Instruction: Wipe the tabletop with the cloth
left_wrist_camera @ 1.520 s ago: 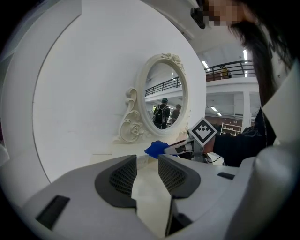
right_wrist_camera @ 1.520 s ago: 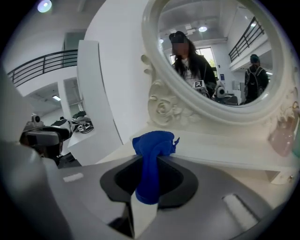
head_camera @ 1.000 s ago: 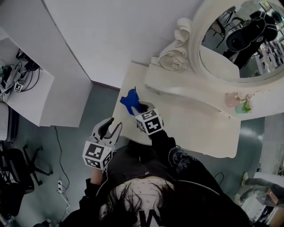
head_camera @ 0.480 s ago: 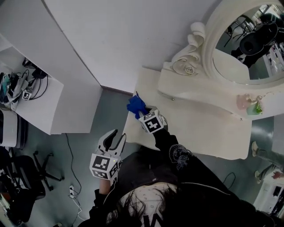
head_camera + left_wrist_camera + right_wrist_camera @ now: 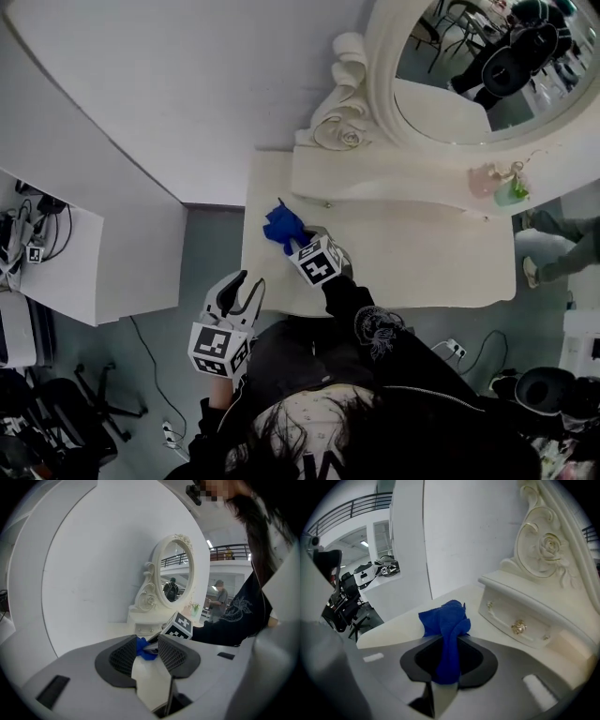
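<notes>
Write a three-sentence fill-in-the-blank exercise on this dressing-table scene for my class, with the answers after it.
1. The right tool is shut on a ____ cloth.
2. The left tool is open and holds ____.
3. At the back of the tabletop stands an oval ____.
Missing words: blue; nothing; mirror.

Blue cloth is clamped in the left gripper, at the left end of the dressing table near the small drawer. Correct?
Wrong gripper. The blue cloth is clamped in the right gripper, as the right gripper view shows. The left gripper is open and empty. The rest stands: the cloth is at the left end of the dressing table, near the small drawer.
</notes>
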`<state>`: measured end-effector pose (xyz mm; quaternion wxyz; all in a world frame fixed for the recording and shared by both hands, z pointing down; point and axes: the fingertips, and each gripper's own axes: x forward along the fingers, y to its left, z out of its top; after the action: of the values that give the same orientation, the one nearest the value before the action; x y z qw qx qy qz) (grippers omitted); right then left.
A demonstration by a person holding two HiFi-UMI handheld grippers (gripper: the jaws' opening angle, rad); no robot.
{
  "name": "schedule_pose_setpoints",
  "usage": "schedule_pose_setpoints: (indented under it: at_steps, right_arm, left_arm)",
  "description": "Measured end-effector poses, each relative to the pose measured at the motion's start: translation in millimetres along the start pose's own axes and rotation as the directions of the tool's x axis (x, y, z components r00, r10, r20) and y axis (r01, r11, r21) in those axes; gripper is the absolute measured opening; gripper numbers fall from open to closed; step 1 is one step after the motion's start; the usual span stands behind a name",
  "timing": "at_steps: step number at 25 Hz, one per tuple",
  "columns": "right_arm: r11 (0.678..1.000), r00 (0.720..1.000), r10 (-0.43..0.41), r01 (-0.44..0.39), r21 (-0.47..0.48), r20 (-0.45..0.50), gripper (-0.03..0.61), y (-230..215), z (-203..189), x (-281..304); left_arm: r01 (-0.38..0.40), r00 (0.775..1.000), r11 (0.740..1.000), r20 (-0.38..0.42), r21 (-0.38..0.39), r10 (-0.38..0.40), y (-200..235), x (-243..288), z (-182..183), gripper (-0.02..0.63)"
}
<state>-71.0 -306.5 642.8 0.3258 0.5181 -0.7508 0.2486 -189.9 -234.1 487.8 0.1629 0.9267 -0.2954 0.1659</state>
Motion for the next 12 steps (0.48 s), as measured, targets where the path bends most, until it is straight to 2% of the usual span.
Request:
schedule_pose_setpoints:
  at_steps: [7,12]
  right_arm:
    - [0.995,0.998,-0.068,0.068,0.069,-0.011,0.087,-49,-30,-27]
    - [0.989,0.995,-0.101,0.102,0.111,-0.017,0.087,-87,-56,-52]
  left_arm:
    - [0.089,0.996,0.995,-0.009,0.041,-0.088,-32,31,13,0.143]
    - [0.119,0.993,0.991,-0.014,0.064,-0.118,-59,53,25,0.143]
